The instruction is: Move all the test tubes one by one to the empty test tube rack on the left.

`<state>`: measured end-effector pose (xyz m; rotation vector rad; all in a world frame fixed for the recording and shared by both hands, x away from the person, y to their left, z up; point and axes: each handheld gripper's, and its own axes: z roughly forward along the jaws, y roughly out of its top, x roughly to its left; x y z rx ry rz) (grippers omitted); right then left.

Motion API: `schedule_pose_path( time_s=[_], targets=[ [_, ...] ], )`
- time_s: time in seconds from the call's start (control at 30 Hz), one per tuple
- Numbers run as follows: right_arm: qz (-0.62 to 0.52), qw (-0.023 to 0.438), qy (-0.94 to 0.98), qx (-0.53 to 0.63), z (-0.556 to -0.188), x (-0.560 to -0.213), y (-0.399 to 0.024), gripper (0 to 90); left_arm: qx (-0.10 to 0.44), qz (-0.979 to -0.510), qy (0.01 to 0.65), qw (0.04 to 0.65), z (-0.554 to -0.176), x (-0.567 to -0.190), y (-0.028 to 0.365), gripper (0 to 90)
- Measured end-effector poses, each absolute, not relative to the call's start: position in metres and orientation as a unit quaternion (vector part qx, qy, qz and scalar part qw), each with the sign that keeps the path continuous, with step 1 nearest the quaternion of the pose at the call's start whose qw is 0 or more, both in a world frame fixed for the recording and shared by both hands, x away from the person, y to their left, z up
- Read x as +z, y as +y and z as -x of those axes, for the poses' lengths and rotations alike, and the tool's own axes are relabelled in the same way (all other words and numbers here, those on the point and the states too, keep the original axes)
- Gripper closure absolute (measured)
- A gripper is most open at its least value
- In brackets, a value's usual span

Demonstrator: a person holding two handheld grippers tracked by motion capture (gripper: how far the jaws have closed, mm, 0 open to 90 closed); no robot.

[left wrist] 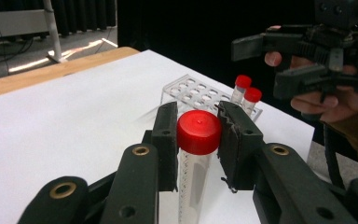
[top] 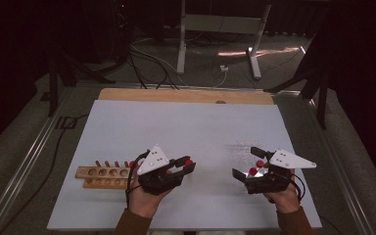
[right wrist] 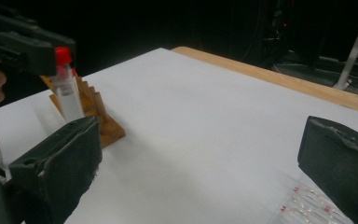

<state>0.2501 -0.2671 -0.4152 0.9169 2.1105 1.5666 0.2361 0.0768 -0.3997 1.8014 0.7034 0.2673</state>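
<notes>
While the left gripper (left wrist: pixel 198 135) clamps a red-capped clear tube (left wrist: pixel 196 154) just below its cap, the right gripper (top: pixel 254 169) stands with its jaws spread wide and nothing between them. The tube hangs upright above the white table (top: pixel 186 127), between the wooden rack (top: pixel 100 176) at the left and the clear plastic rack (left wrist: pixel 193 91) at the right. Gripping near the cap keeps the tube vertical (judged suitable for lowering into a rack hole).

From the left gripper view, the clear rack's rows of empty holes and two more red-capped tubes (left wrist: pixel 247 98) standing at its near end are plain; the high view renders that rack as a faint glint. From the right gripper view, the wooden rack's pegs (right wrist: pixel 91 100) appear behind the held tube, and its open jaws sit above the clear rack's edge (right wrist: pixel 307 205).
</notes>
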Motion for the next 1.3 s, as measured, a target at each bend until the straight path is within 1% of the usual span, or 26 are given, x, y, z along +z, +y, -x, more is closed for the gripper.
schedule_pose_path(
  time_s=[0.4,0.7,1.3],
  targets=[
    [-0.322,0.182,0.744,0.556,-0.249,-0.413,-0.271,0.0,0.125,-0.762,0.309,0.555,-0.231,-0.39,0.113,70.7],
    [-0.326,0.185,0.741,0.558,-0.249,-0.413,-0.275,0.0,0.112,-0.757,0.318,0.56,-0.228,-0.384,0.14,70.8],
    [-0.337,0.194,0.729,0.564,-0.249,-0.41,-0.286,0.0,0.136,-0.76,0.323,0.547,-0.219,-0.37,0.18,70.8]
  ],
)
